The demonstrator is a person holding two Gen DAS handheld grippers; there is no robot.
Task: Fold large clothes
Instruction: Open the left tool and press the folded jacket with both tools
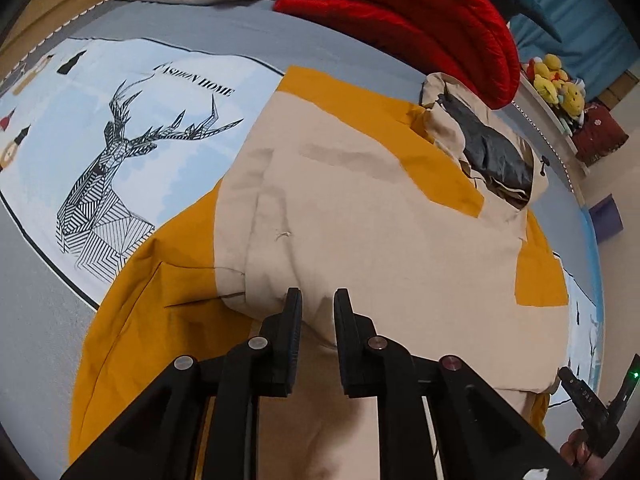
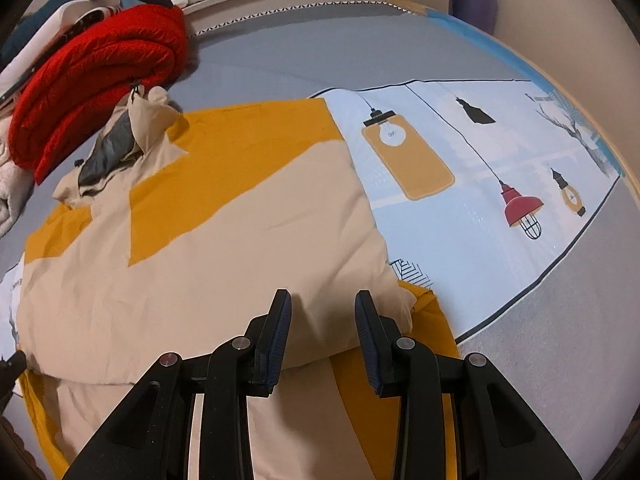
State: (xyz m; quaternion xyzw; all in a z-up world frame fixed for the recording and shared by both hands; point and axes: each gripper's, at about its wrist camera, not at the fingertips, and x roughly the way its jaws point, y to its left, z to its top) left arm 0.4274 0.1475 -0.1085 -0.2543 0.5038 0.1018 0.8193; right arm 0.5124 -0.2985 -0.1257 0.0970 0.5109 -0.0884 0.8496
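While I've got both grippers angled down at the bed [image 2: 320,48], the jacket [image 1: 360,208] is lying spread across the printed cover, beige with mustard panels, hood [image 1: 480,140] up near the red blanket [image 1: 400,12]. My left gripper [image 1: 318,300] has its fingers a narrow gap apart with a hump of beige cloth sitting between them, and I can't tell if the pads are actually pinching it. My right gripper [image 2: 323,302] has fingers wider apart over the jacket's folded beige edge, fabric bulging up between them, same story, can't tell if it's gripped. Deer print [image 1: 120,168] sits left of the jacket, lamp prints [image 2: 408,160] on the right
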